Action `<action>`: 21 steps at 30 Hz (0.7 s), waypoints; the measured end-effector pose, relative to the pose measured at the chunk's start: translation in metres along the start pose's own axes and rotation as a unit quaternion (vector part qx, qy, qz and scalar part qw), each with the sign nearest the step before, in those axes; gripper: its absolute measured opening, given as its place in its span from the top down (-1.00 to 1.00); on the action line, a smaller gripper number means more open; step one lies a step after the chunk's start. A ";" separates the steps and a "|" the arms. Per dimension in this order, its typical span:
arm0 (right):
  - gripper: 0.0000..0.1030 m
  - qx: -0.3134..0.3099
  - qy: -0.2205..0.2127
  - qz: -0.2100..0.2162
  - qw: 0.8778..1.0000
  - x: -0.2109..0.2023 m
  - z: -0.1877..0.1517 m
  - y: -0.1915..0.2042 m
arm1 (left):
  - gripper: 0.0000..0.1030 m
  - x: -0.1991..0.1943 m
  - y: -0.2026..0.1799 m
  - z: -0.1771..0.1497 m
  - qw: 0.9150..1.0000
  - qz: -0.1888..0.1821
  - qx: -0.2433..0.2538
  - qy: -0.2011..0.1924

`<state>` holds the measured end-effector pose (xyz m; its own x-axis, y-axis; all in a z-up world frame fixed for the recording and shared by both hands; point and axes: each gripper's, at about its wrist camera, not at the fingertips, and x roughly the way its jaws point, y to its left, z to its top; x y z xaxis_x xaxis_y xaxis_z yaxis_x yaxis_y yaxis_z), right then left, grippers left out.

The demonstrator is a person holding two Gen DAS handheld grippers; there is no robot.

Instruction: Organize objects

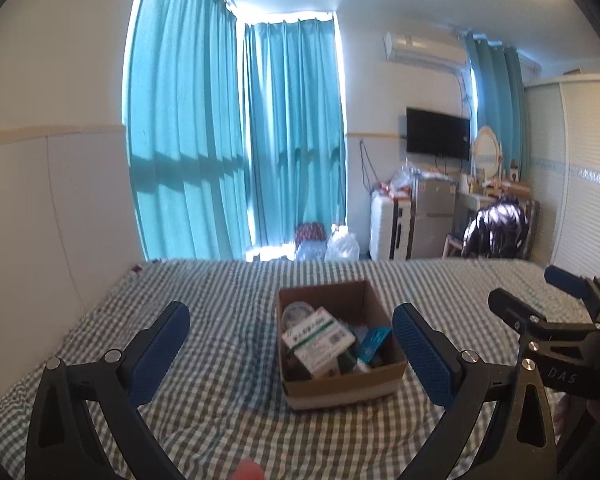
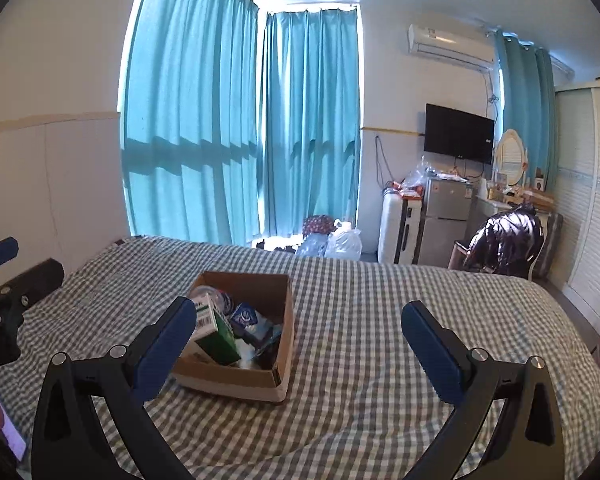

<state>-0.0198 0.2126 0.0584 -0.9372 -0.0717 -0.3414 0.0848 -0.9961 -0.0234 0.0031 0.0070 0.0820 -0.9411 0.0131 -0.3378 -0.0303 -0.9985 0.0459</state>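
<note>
An open cardboard box (image 1: 340,344) is seen on a green-and-white checked bedsheet (image 1: 228,320), just ahead of both tools. In the left wrist view, the left gripper (image 1: 292,344) is held with its jaws spread wide and nothing between the blue pads (image 1: 422,354); the box lies ahead of it, nearer its right finger, whose pad overlaps the box's right side in the view. Inside the box a white-and-green medicine carton (image 1: 320,340) is laid tilted on top, with a round clear lid (image 1: 298,312) behind it and a teal packet (image 1: 374,342) to its right.

In the right wrist view, the right gripper (image 2: 300,344) is likewise spread apart and nothing is gripped. The box (image 2: 240,332) is found ahead and toward its left finger, whose pad (image 2: 168,348) covers part of the box's near left corner; whether it is touched cannot be told. The medicine carton (image 2: 216,332) is seen leaning there, beside a blue-and-white packet (image 2: 246,316).

The other tool is caught at the edge of each view: the right gripper (image 1: 540,300) to the right of the left one, the left gripper (image 2: 12,268) to the left of the right one.

Beyond the bed, teal curtains (image 2: 236,120), a wall television (image 2: 459,134) and a small fridge (image 2: 446,216) are visible.
</note>
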 end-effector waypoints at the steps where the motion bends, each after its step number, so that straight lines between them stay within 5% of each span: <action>1: -1.00 -0.006 0.006 0.006 1.000 0.008 -0.005 0.000 | -1.00 0.005 0.000 -0.007 1.000 0.000 0.000 0.000; 9: -1.00 -0.013 0.025 0.010 1.000 0.041 -0.034 0.005 | -1.00 0.046 0.007 -0.057 0.999 0.023 -0.021 0.037; 14: -1.00 -0.011 0.040 0.016 0.999 0.052 -0.046 0.010 | -1.00 0.052 0.010 -0.069 0.999 0.001 -0.038 0.038; 21: -1.00 -0.012 0.044 0.011 0.999 0.053 -0.048 0.016 | -1.00 0.050 0.013 -0.072 0.998 0.017 -0.030 0.043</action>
<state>-0.0519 0.1957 -0.0054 -0.9019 -0.0887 -0.4227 0.1145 -0.9928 -0.0361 -0.0204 -0.0095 -0.0022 -0.9091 -0.0224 -0.4161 0.0233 -0.9997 0.0028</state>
